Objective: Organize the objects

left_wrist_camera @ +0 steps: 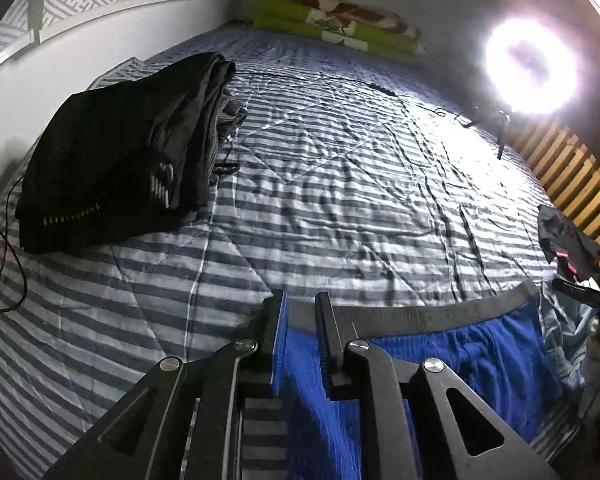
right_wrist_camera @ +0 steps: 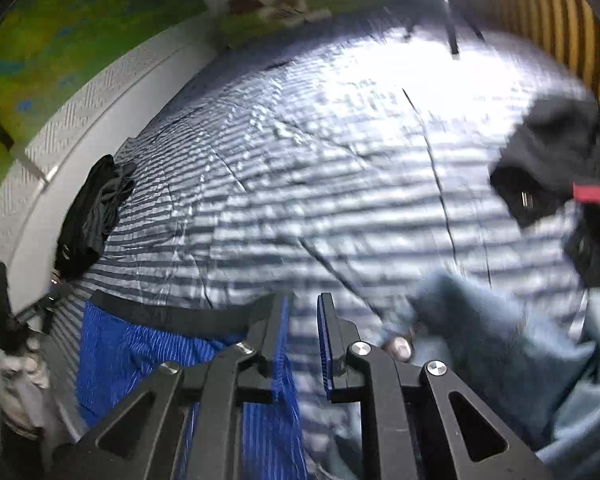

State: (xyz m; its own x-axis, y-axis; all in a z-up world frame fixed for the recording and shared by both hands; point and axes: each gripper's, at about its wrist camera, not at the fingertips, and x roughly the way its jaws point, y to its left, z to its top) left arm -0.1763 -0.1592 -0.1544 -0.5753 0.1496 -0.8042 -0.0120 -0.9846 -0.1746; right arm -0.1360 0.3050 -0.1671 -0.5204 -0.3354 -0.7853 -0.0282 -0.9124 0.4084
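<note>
A blue ribbed garment [left_wrist_camera: 460, 356] with a dark waistband [left_wrist_camera: 420, 314] lies spread on the striped quilt [left_wrist_camera: 340, 180], stretched between my two grippers. My left gripper [left_wrist_camera: 302, 300] is slightly open at the garment's left end. The blue cloth and waistband run loosely through the gap between its blue pads. In the blurred right wrist view, my right gripper [right_wrist_camera: 303, 300] is slightly open at the blue garment's [right_wrist_camera: 140, 356] right end. The cloth hangs against its left pad, and striped quilt [right_wrist_camera: 340, 200] shows through the gap.
A folded pile of black clothes [left_wrist_camera: 132, 152] sits at the left by the white wall. A black garment with a red tag [right_wrist_camera: 552, 152] and a light blue garment [right_wrist_camera: 480, 340] lie at the right. A bright ring lamp [left_wrist_camera: 532, 66], wooden slats [left_wrist_camera: 572, 176] and a green folded blanket [left_wrist_camera: 340, 16] border the bed.
</note>
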